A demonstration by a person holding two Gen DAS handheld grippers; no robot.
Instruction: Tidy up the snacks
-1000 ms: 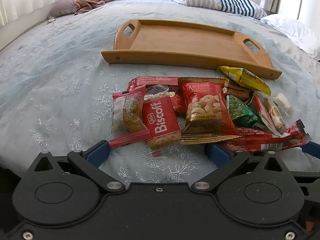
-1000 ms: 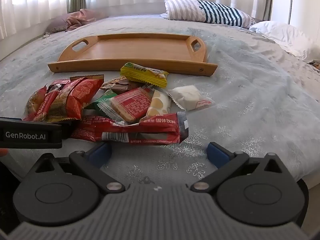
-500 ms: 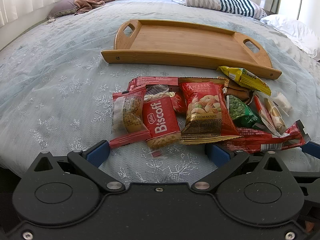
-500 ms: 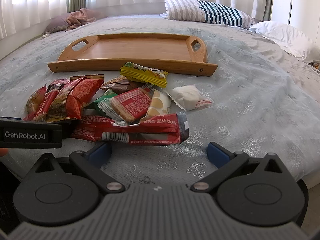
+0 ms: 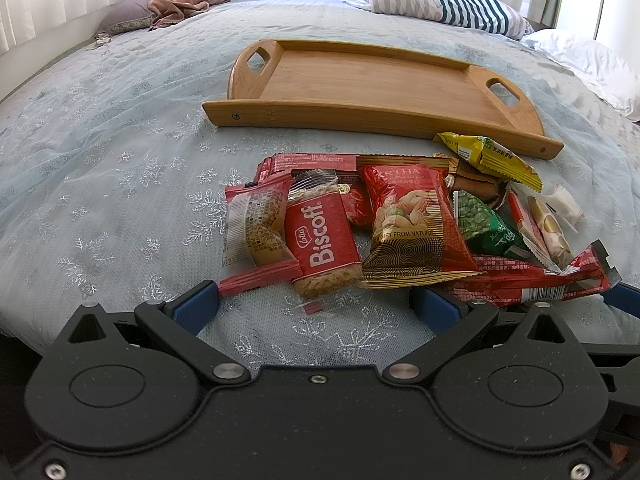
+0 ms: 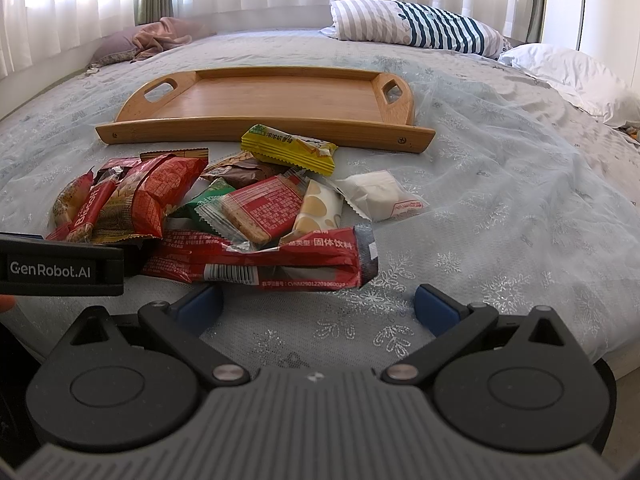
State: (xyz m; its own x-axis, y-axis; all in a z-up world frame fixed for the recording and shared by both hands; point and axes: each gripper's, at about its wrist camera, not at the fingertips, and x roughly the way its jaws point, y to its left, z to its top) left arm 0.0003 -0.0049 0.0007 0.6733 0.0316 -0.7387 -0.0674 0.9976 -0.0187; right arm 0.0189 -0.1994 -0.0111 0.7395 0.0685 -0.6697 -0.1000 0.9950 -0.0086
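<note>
Nothing moved since before: both grippers, left (image 5: 316,304) and right (image 6: 318,306), wide open and holding nothing, snack pile (image 6: 224,216) on bed, wooden tray (image 6: 280,100) bare, all sorting left.

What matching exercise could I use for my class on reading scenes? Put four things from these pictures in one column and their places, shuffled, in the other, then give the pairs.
Things
1. red Biscoff biscuit packet
2. yellow rectangular snack bar wrapper
3. white square wrapped sweet
4. striped blue and white pillow

Places
A. far end of the bed
B. right edge of the snack pile, alone on the bedspread
C. nearest the wooden tray's front rim
D. left part of the pile

Pairs: 1-D, 2-C, 3-B, 4-A
</note>
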